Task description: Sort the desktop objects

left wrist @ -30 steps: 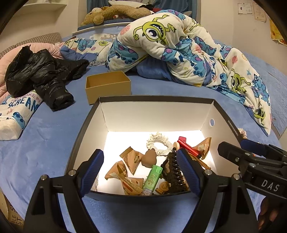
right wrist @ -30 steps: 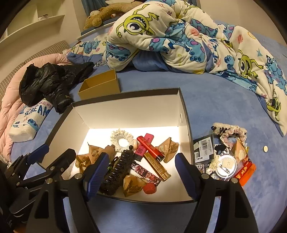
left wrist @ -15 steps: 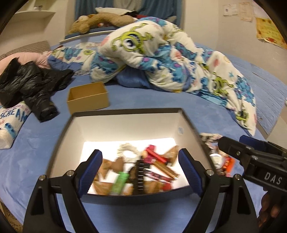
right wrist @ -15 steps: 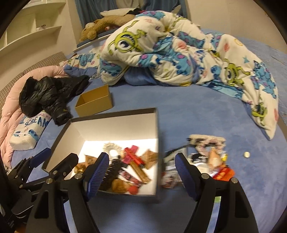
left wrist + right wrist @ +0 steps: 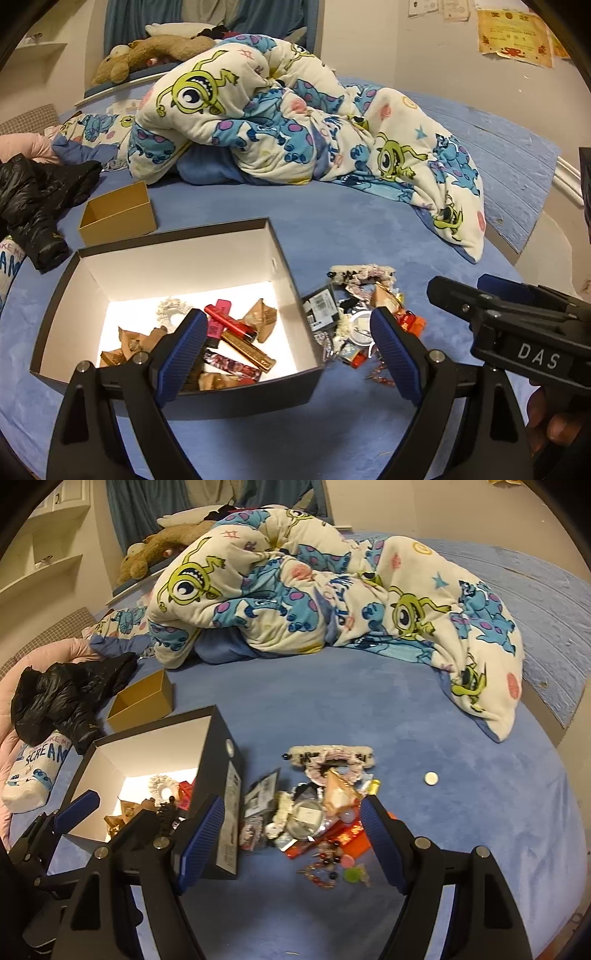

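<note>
We see a dimly lit room with a warm yellowish cast on the walls. The white floor of the dark box (image 5: pixel 207 404) is blown out to glare, the brightest patch in either view. Strong fisheye bending curves the bed (image 5: pixel 332 709) and blackens the corners. Small items in the pile (image 5: pixel 317 812) look soft and noisy; the quilt (image 5: pixel 295 122) stays fairly crisp.

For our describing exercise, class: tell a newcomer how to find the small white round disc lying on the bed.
Start at the large black cardboard box with a white inside on the blue bedspread. Beside it lies a heap of small trinkets. Past the heap's far side, the small white round disc lies alone on bare blue fabric, touching nothing, unlike the jumbled pieces.
</note>
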`<state>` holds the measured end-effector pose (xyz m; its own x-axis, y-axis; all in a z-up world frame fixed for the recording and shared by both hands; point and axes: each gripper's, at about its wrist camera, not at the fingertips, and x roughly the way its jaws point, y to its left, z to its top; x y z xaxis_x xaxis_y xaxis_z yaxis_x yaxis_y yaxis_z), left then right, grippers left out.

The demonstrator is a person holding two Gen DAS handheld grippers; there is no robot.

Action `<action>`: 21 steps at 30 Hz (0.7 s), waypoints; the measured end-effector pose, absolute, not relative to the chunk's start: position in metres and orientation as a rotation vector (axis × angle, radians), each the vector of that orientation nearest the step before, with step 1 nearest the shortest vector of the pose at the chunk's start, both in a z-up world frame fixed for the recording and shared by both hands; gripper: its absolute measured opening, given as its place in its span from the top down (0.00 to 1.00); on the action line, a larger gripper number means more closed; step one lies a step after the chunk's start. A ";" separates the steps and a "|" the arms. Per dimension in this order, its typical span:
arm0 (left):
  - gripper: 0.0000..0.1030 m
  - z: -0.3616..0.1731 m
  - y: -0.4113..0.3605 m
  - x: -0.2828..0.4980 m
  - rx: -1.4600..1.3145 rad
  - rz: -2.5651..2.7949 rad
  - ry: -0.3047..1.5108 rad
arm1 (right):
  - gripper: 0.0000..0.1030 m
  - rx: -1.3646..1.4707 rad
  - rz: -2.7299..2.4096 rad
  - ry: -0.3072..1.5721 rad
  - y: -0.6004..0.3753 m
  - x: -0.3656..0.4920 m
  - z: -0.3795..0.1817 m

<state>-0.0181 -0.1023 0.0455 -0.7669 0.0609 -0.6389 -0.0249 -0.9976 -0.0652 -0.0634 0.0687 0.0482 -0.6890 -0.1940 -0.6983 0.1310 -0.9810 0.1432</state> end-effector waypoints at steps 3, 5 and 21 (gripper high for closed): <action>0.12 0.043 -0.094 -0.018 -1.065 2.888 -0.074 | 0.24 1.150 -2.742 -0.126 0.078 -0.061 0.047; 0.12 0.041 -0.086 -0.018 -1.069 2.874 -0.070 | 0.24 1.160 -2.744 -0.135 0.085 -0.059 0.045; 0.00 0.023 -0.066 -0.011 -1.169 2.881 -0.016 | 0.24 1.201 -2.766 -0.150 0.111 -0.051 0.034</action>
